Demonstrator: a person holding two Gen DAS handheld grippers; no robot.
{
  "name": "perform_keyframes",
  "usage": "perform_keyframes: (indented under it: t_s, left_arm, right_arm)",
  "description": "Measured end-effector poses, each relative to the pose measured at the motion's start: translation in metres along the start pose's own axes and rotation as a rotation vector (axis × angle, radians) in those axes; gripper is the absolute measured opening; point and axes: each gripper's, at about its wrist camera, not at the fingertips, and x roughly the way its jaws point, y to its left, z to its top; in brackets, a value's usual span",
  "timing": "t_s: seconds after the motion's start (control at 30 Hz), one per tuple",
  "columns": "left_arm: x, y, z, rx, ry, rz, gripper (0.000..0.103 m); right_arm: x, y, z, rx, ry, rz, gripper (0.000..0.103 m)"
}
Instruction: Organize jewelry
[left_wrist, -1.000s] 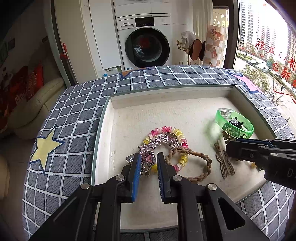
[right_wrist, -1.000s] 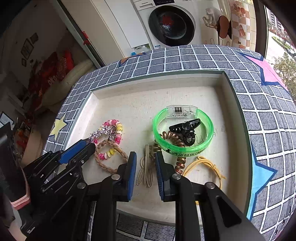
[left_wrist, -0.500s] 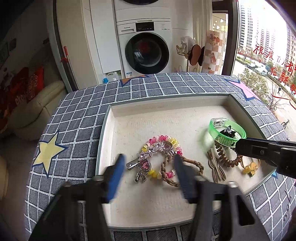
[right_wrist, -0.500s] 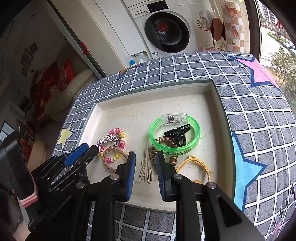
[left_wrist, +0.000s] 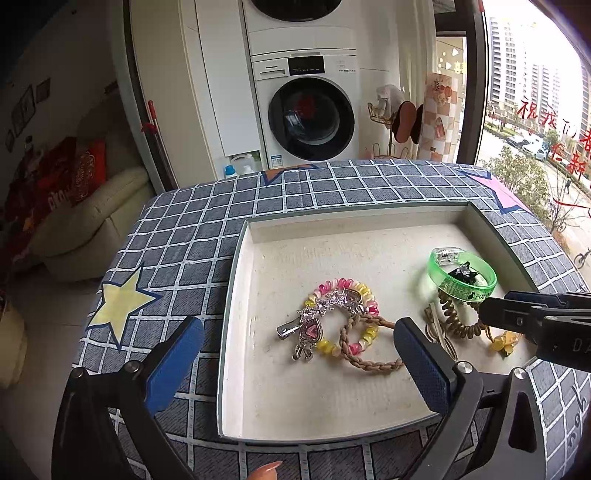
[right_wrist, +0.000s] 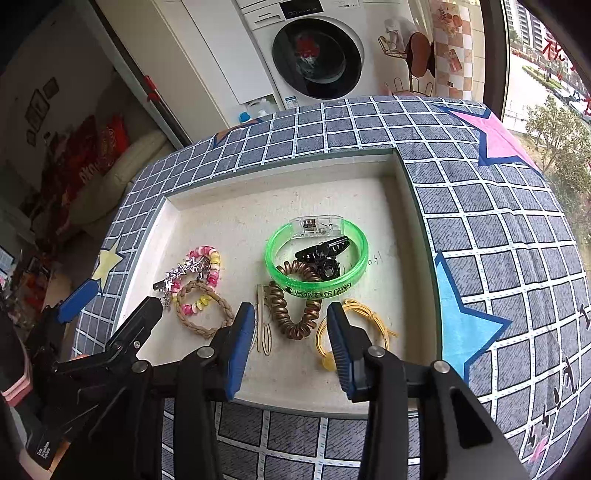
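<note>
A shallow white tray holds the jewelry. A silver hair clip with pink hearts lies on a pink-yellow bead bracelet, beside a braided tan band. A green bangle rings a black claw clip. A brown coil tie, a beige clip and a yellow cord lie nearby. My left gripper is open above the silver clip. My right gripper is open above the coil tie.
The tray sits on a grey checked cloth with star patches. A washing machine stands behind, a cream sofa at left and a window at right.
Both grippers have opened and drawn back and up from the tray. The left let go of the silver heart clip, which now lies on the bead bracelet.
</note>
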Motion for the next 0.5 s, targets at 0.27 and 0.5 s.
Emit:
perform_keyframes:
  t_s: [0.27,0.5]
  left_arm:
    - [-0.006,-0.004,-0.007,0.006,0.028,0.002,0.103]
    - [-0.016,-0.001,-0.013,-0.008,0.042,0.001,0.103]
  right_arm:
    - [-0.005,0.010,-0.006,-0.094,-0.008,-0.130,0.078]
    - [-0.012,0.002,-0.010,-0.086,-0.015,-0.164,0.085]
